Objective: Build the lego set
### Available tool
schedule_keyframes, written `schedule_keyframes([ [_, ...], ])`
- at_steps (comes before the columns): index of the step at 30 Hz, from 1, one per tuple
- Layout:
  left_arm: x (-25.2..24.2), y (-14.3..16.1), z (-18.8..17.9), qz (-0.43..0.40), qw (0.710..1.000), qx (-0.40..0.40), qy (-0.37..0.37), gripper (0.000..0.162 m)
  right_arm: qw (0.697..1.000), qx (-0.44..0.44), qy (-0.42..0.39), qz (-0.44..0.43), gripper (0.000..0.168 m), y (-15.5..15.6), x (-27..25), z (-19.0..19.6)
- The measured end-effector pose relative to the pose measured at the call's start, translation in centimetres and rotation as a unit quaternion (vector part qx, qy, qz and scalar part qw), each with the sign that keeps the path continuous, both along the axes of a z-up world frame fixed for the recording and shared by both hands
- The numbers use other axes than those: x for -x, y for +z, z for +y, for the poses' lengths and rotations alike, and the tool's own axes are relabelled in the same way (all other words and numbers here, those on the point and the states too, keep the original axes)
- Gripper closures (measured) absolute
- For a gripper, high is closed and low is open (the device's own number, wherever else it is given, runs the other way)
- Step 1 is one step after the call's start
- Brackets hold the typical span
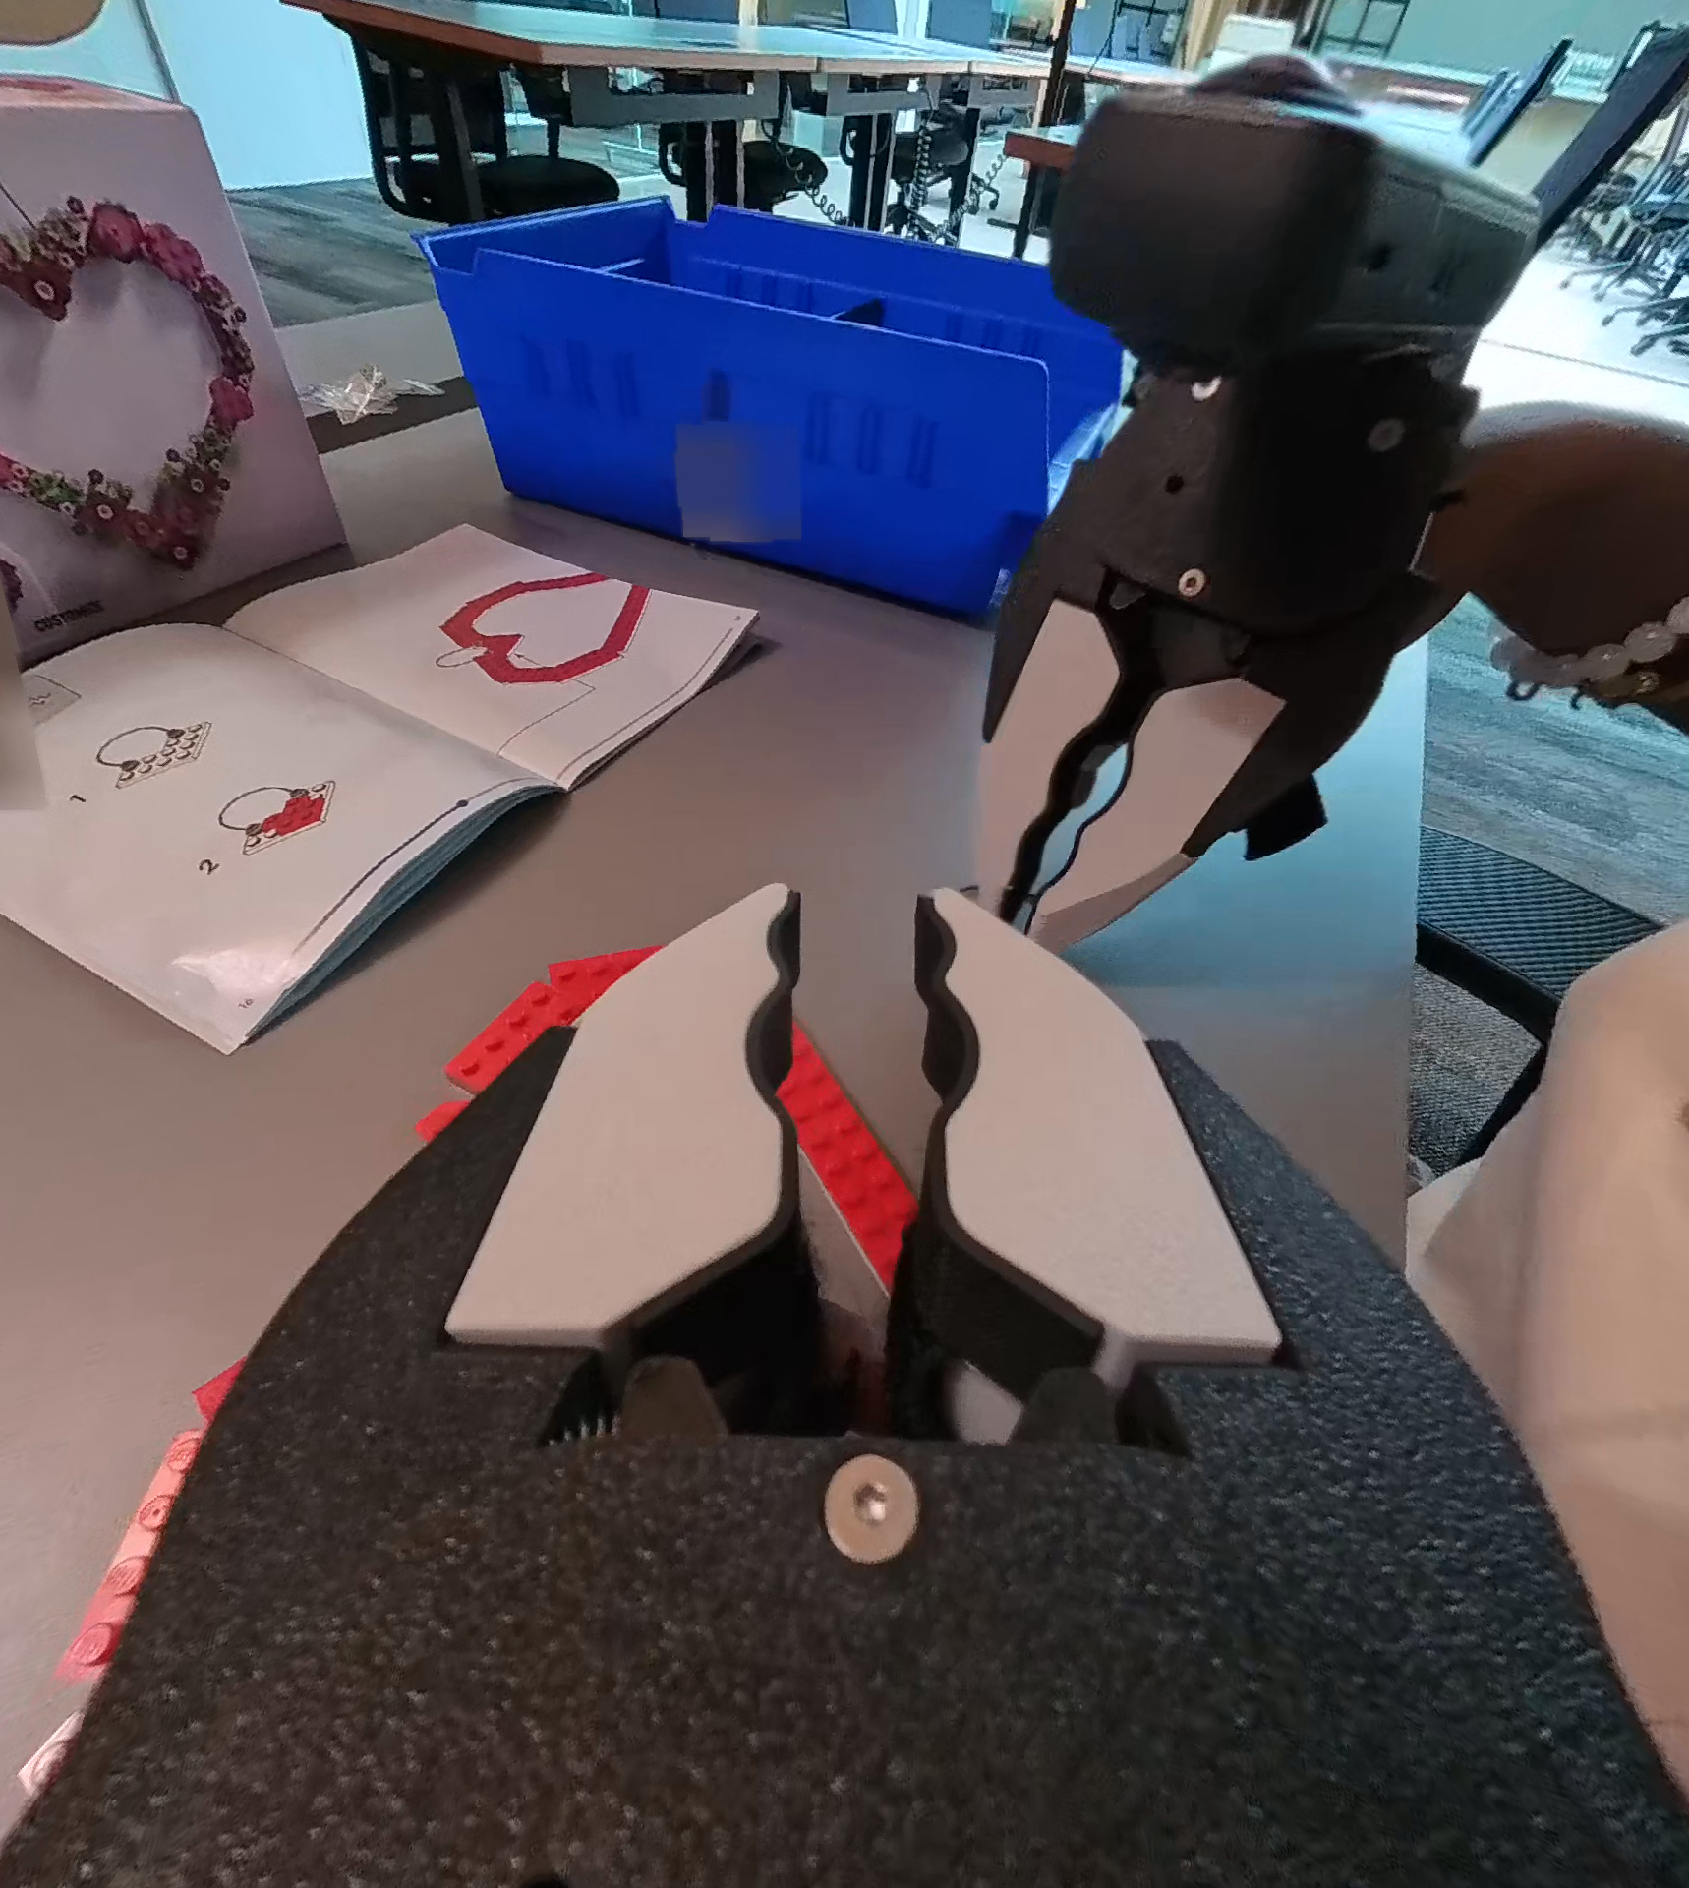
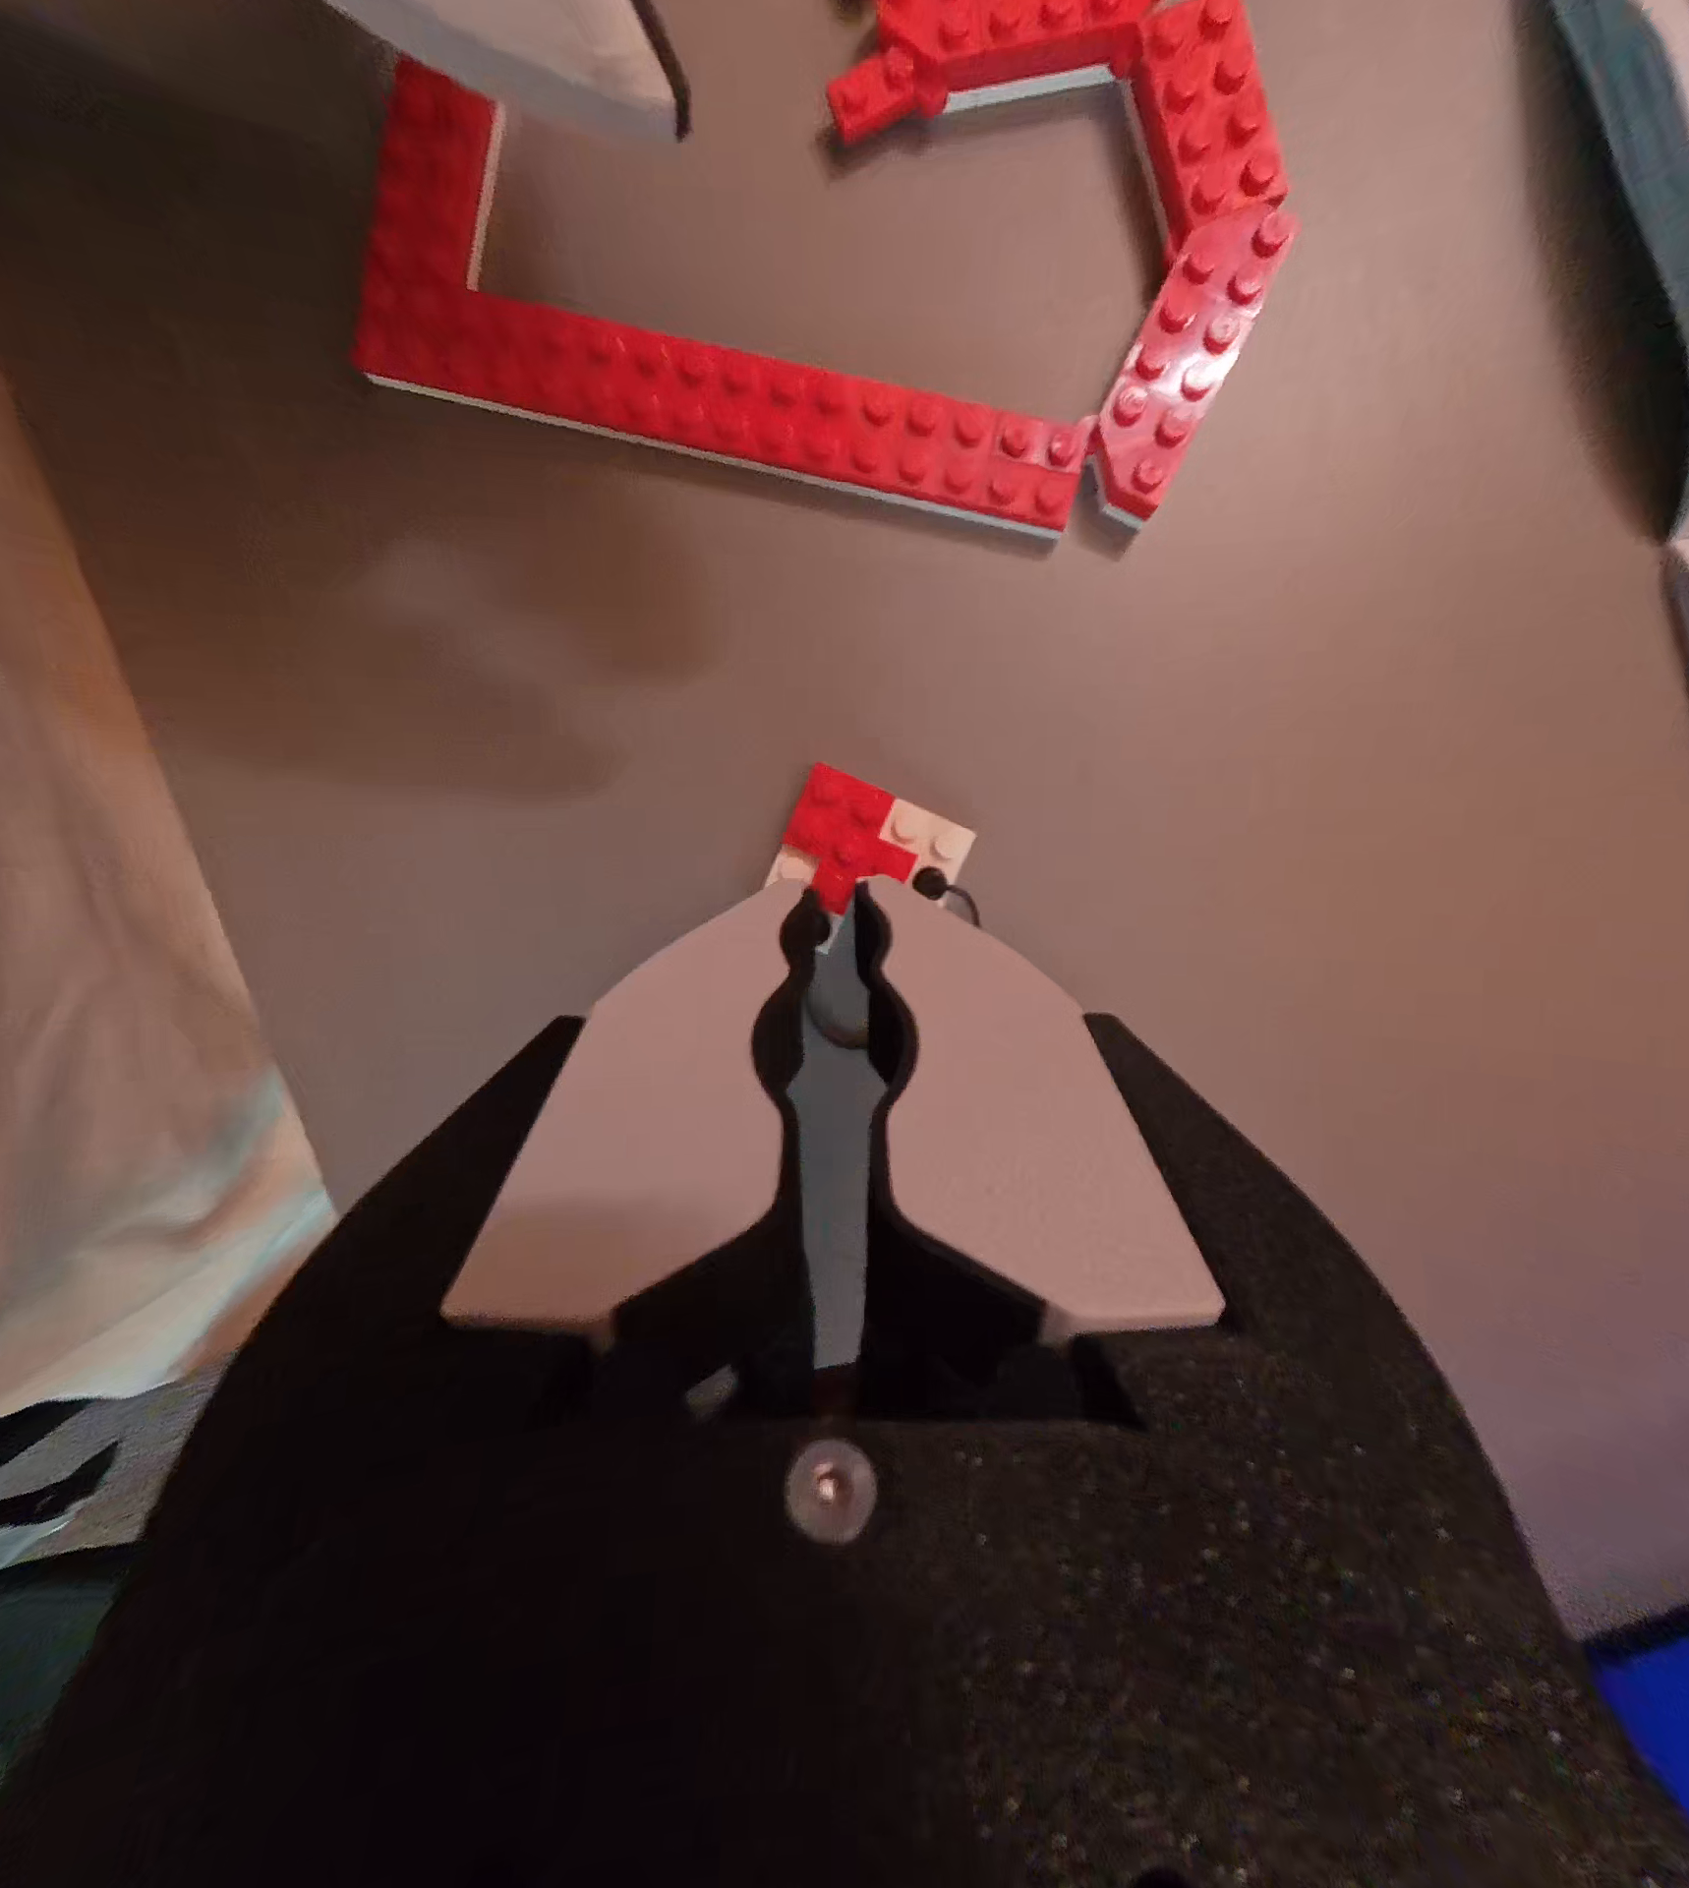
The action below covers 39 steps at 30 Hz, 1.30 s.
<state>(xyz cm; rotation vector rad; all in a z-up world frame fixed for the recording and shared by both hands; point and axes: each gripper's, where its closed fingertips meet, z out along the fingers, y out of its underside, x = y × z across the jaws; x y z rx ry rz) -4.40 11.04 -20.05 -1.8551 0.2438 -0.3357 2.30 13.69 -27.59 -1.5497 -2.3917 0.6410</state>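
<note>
A small red-and-white piece (image 2: 861, 838) is pinched at one corner by the right gripper (image 2: 835, 904); slippage is judged likely. The left gripper (image 1: 856, 909) fingers are slightly spread, empty

Left gripper (image 1: 856, 925) level, jaws slightly parted. Right gripper (image 2: 835, 904) tipped down ahead-right of it, jaws nearly closed.

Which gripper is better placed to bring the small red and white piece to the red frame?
The right gripper: its fingertips are already at the small piece. The left gripper hovers over the red frame.
</note>
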Motion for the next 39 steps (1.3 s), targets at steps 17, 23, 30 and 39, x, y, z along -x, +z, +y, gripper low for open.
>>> schedule_keyframes([
  [17, 0.7, -1.1, 0.2, -0.019, 1.000, 0.010, -0.001, 0.142, 0.998, 0.028, -0.032, -0.052, 0.161, -0.2, 0.0, -0.3],
  [23, 0.4, -0.7, 0.1, -0.013, 1.000, 0.005, -0.007, 0.142, 0.997, 0.065, -0.026, 0.011, 0.156, 1.7, -0.4, -0.2],
  [30, -0.6, -0.8, 0.3, -0.003, 1.000, 0.007, -0.018, 0.141, 0.999, 0.021, -0.029, -0.006, 0.159, 0.9, -0.9, 0.4],
  [39, -0.4, -1.2, 0.0, -0.001, 1.000, 0.015, -0.013, 0.141, 0.999, 0.029, -0.021, -0.004, 0.138, 1.4, -1.4, 0.8],
])
